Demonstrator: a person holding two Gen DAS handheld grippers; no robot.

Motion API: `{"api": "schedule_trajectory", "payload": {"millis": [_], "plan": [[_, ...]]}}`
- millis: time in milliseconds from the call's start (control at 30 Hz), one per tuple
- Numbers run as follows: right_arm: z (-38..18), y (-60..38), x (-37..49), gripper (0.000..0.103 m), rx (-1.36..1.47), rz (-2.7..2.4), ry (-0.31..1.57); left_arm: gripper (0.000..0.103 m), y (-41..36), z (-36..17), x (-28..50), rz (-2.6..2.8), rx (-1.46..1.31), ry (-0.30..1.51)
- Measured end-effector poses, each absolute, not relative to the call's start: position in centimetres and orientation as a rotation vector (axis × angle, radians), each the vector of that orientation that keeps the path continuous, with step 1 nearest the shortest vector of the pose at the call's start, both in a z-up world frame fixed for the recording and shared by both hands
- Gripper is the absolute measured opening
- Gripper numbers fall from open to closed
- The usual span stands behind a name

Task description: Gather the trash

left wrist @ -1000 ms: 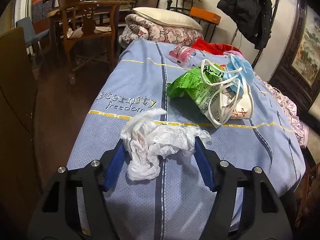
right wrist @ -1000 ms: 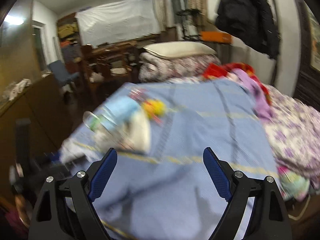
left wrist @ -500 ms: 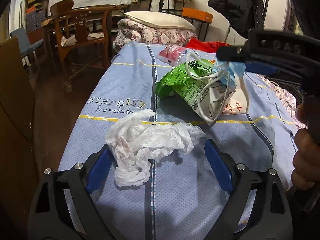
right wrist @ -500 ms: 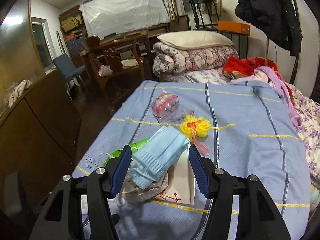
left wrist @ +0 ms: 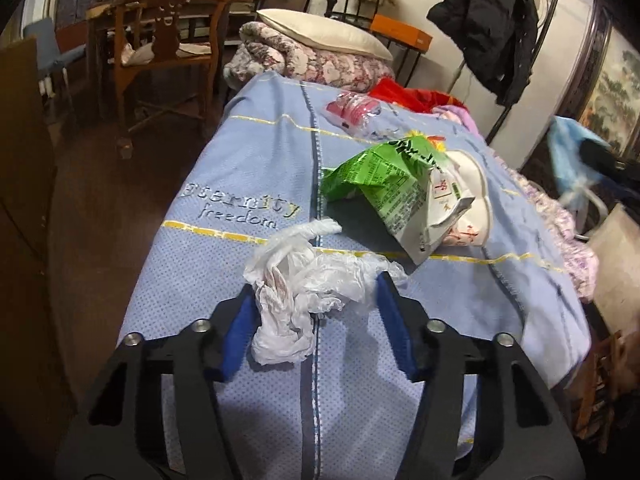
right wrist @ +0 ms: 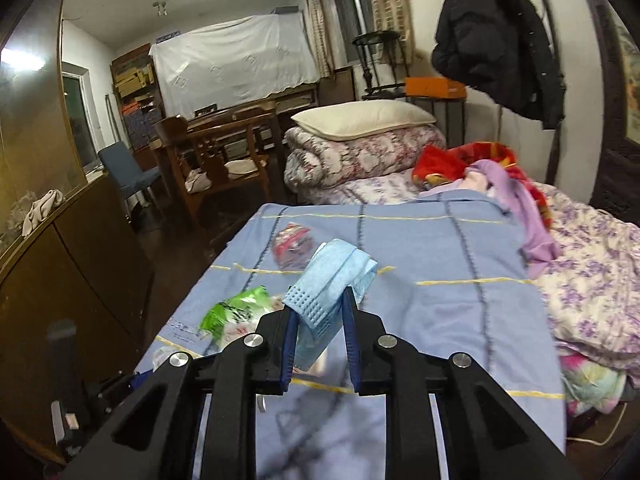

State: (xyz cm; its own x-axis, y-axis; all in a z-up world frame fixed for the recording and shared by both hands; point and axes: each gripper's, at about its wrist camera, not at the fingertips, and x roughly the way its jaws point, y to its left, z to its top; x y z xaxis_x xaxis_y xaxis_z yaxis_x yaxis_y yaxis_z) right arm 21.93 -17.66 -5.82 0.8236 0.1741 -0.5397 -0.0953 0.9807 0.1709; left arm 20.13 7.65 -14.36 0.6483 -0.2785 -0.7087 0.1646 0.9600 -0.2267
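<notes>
Several pieces of rubbish are spread over a large blue blanket point(left wrist: 248, 160) that covers the bed, with the embroidered words "Eternity freedom" point(left wrist: 240, 210) seen near its left side. Beyond the blanket a folded floral quilt point(left wrist: 308, 62) is stacked under a cream pillow point(left wrist: 324, 34), and a black jacket point(left wrist: 492, 28) is hung against the wall at the right. A wooden chair point(left wrist: 160, 36) is placed on the dark floor to the left of the bed. Near the middle of the blanket a green snack wrapper point(left wrist: 380, 184) is piled against a white paper bag point(left wrist: 452, 208), and a red and clear packet point(left wrist: 352, 110) is left farther back. The left gripper point(left wrist: 316, 300) is held low over the near end of the blanket, its jaws closing around a crumpled white plastic bag point(left wrist: 304, 284), which is still lying on the cloth (the blue pads are seen at either side of it, and a firm grip cannot be confirmed). The right gripper point(right wrist: 320, 312) is raised above the blanket, its jaws closing on a light blue face mask point(right wrist: 332, 276), which is pinched between the pads and is lifted clear of the pile; from the left wrist view the same mask is seen blurred at the right edge.
</notes>
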Motion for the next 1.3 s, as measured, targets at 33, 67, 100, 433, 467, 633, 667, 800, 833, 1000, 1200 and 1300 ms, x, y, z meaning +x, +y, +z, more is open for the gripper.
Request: {"api": "schedule_trajectory", "payload": {"millis": [33,67,100,433,467,633,667,800,833,1000,1200,1300], "plan": [[-5.8,-18.3,21.4,0.021,0.140,0.132,0.584,0.038,7.4,-14.3,20.1,-0.275,-0.149,0.837],[-5.8,-18.8,21.1,0.021,0.141,0.124,0.584,0.032,7.3,-14.2,20.0,-0.298,-0.158,0.846],[-5.8,-19.2,20.7,0.021,0.143,0.117,0.584,0.032,7.3,-14.2,19.8,-0.306,-0.161,0.844],[-5.8,-23.8,16.6,0.021,0.203,0.066,0.586,0.027,5.9,-9.8,16.3,-0.350,-0.128,0.763],[-5.7,-24.3,15.9,0.021,0.208,0.061,0.579,0.027,5.7,-9.4,15.9,-0.353,-0.123,0.753],[-5.0,-26.9,12.8,0.021,0.235,0.041,0.554,0.027,3.5,-6.7,13.6,-0.385,-0.086,0.703],[-4.9,-27.3,12.3,0.021,0.240,0.038,0.551,0.027,3.1,-6.4,13.2,-0.395,-0.083,0.696],[-4.3,-30.0,9.5,0.021,0.271,0.018,0.528,0.027,0.6,-4.9,11.1,-0.450,-0.062,0.666],[-4.1,-30.8,8.7,0.021,0.278,0.010,0.521,0.027,-0.2,-4.6,10.7,-0.466,-0.056,0.660],[-4.0,-34.3,5.0,0.022,0.293,-0.033,0.497,0.027,-4.3,-3.6,8.5,-0.553,-0.016,0.655],[-5.9,-39.6,0.8,0.022,0.335,-0.117,0.502,0.027,-10.3,-3.5,6.4,-0.671,0.033,0.674],[-8.2,-42.3,-0.6,0.022,0.378,-0.159,0.546,0.027,-13.4,-3.9,5.5,-0.714,0.082,0.683]]}}
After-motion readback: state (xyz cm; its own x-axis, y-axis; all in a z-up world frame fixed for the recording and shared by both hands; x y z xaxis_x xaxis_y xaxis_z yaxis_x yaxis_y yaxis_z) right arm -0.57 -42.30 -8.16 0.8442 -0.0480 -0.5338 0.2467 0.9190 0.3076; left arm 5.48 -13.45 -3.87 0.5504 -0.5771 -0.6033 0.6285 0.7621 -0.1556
